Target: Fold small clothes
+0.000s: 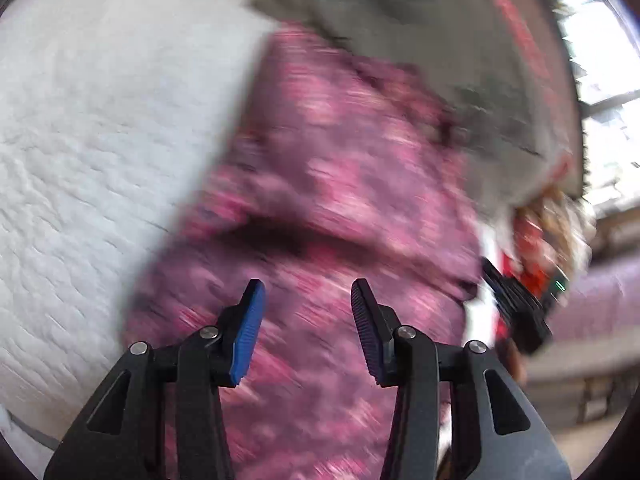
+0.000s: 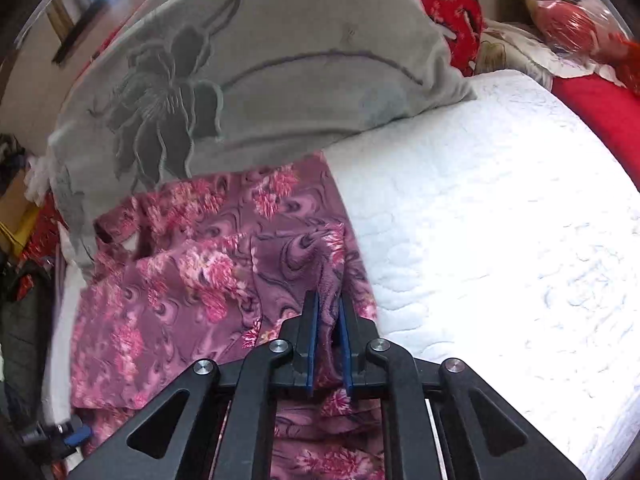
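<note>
A purple-pink flowered garment (image 2: 192, 280) lies on a white quilted bed (image 2: 500, 220). My right gripper (image 2: 328, 312) is shut on a bunched fold of the garment at its right side. In the left wrist view the same garment (image 1: 320, 184) fills the middle, blurred by motion. My left gripper (image 1: 308, 296) is open, with nothing between its blue pads (image 1: 248, 332), and hovers just above the cloth. The other gripper shows at the right edge of the left wrist view (image 1: 516, 304), and a bit of the left gripper shows in the right wrist view's lower left corner (image 2: 60, 436).
A grey flower-patterned pillow (image 2: 240, 68) lies at the garment's far edge. Red patterned fabric (image 2: 452, 4) and a plastic-wrapped bundle (image 2: 568, 12) sit beyond it. White quilt (image 1: 100, 160) lies left of the garment in the left wrist view.
</note>
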`<control>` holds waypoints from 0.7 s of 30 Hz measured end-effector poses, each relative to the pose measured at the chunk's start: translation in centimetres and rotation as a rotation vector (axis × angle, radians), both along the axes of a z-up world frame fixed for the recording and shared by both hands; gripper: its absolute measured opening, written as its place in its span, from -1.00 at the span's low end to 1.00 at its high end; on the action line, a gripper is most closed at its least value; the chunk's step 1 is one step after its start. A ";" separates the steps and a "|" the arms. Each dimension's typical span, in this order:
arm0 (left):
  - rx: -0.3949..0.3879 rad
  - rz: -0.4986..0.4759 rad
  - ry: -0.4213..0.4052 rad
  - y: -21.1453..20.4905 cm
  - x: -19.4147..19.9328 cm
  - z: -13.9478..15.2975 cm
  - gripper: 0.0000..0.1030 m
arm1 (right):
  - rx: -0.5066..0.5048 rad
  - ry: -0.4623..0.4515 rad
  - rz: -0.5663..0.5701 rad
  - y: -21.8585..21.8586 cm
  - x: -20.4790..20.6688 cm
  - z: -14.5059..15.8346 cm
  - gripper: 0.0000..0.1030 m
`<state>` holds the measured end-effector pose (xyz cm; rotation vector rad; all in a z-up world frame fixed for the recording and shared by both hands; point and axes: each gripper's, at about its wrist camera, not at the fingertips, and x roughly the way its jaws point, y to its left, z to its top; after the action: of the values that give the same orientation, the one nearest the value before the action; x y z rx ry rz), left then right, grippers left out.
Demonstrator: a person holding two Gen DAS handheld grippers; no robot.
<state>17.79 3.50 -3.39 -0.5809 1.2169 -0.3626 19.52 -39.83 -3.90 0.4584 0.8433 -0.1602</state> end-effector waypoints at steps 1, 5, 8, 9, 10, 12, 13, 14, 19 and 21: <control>-0.007 -0.021 -0.037 -0.4 -0.3 1.0 -0.17 | 0.008 -0.043 -0.022 -0.5 -0.7 1.1 -0.72; 0.143 -0.031 -0.164 -1.7 1.1 3.3 0.06 | 0.051 -0.133 0.033 -0.7 -2.0 3.2 -0.71; 0.206 -0.009 -0.093 -2.2 4.0 1.2 0.07 | 0.046 -0.093 0.121 0.9 -1.7 2.1 -0.71; 0.218 -0.006 -0.036 -2.4 4.9 -0.2 0.07 | 0.045 -0.046 0.150 1.5 -1.4 0.7 -0.71; 0.226 -0.013 0.025 -2.6 5.5 -1.9 0.06 | 0.043 0.018 0.164 1.8 -1.0 -0.7 -0.71; 0.243 -0.021 0.037 -2.9 5.2 -3.0 0.06 | 0.027 0.080 0.172 2.2 -0.7 -2.4 -0.77; 0.265 -0.035 0.017 -3.3 4.9 -2.5 0.06 | 0.023 0.052 0.172 2.1 -1.1 -1.8 -0.77; 0.286 -0.056 0.010 -3.7 4.6 -2.0 0.06 | 0.027 0.063 0.175 2.0 -1.2 -1.4 -0.76; 0.220 -0.151 0.028 -4.5 0.8 -1.1 0.07 | 0.022 0.042 0.264 2.0 -4.3 1.4 -0.60; 0.231 -0.177 0.060 -5.2 -0.7 -2.1 0.08 | -0.013 0.092 0.284 1.9 -6.0 0.6 -0.40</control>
<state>17.04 -1.75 -5.52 -0.2875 1.3507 -0.3491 13.53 -37.89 -3.27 0.3168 0.9880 0.0756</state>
